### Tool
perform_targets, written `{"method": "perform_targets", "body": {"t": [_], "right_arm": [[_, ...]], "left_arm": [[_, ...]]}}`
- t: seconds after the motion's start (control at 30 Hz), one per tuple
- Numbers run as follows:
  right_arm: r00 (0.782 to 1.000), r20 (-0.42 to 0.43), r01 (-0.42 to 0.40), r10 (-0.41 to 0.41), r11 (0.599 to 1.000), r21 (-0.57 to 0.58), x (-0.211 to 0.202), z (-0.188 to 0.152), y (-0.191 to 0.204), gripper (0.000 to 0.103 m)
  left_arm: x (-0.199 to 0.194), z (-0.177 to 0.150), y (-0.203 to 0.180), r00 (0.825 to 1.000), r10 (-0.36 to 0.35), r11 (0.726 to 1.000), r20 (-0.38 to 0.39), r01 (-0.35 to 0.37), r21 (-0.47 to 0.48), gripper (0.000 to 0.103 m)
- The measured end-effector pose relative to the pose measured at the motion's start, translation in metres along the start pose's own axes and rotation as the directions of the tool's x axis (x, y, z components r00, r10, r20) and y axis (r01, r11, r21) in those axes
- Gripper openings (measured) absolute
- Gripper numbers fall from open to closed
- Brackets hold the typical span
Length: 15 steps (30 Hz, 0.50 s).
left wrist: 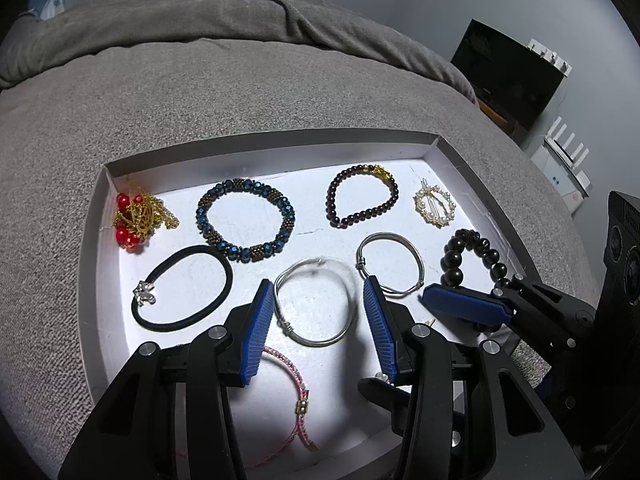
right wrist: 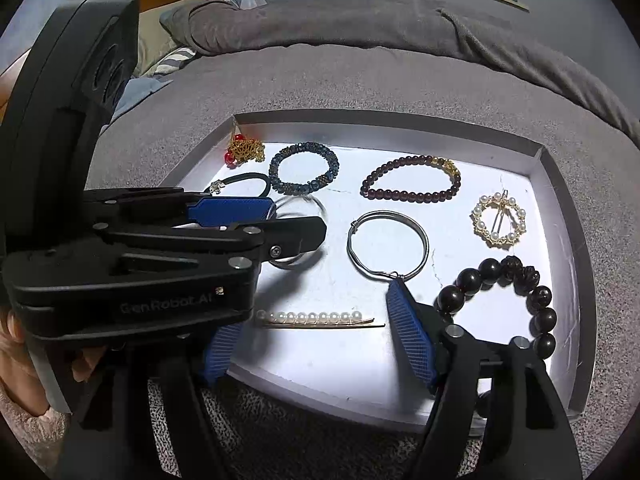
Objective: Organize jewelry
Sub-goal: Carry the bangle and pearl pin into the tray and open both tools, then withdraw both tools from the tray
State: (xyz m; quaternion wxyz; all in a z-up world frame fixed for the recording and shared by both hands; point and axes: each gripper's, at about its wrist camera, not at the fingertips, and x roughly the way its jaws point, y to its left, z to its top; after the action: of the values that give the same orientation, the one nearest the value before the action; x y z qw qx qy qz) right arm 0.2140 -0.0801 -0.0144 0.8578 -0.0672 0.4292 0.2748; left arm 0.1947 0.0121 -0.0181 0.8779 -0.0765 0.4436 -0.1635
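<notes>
The jewelry lies spread in a shallow white tray (left wrist: 94, 216) set on a grey blanket (left wrist: 200, 92). Along the far row, from left to right, sit a gold chain with red beads (left wrist: 138, 216), a blue beaded bracelet (left wrist: 245, 220), a dark red beaded bracelet (left wrist: 362, 196) and a round pearl brooch (left wrist: 435, 207). Nearer lie a black hair tie (left wrist: 182, 288), a silver bangle (left wrist: 316, 306), a second silver bangle (left wrist: 390, 266) and, at the right, a black bead bracelet (left wrist: 474, 260). A pink cord bracelet (left wrist: 298, 392) rests at the near edge, partly under the left gripper (left wrist: 318, 312), and a pearl hair pin (right wrist: 316, 319) lies near the front, in the right wrist view.

The left gripper hangs over the first silver bangle with its jaws apart, one blue pad on each side of the ring, holding nothing. The right gripper (right wrist: 316, 344) is also spread wide and empty, low over the pearl hair pin, its right finger (right wrist: 412, 332) tip just beside the second bangle.
</notes>
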Motion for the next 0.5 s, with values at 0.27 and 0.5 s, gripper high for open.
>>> {"method": "perform_targets", "body": {"t": [0.27, 0.5], "right_arm": [[1.000, 0.029, 0.011, -0.011, 1.000, 0.000, -0.005, -0.002, -0.001, 0.072], [0.997, 0.069, 0.022, -0.022, 1.000, 0.003, -0.015, -0.003, 0.000, 0.080]], "left_arm": [[-0.003, 0.000, 0.000, 1.000, 0.005, 1.000, 0.006, -0.005, 0.001, 0.049], [-0.018, 0.003, -0.004, 0.998, 0.035, 0.999, 0.055, -0.036, 0.013, 0.049]]}}
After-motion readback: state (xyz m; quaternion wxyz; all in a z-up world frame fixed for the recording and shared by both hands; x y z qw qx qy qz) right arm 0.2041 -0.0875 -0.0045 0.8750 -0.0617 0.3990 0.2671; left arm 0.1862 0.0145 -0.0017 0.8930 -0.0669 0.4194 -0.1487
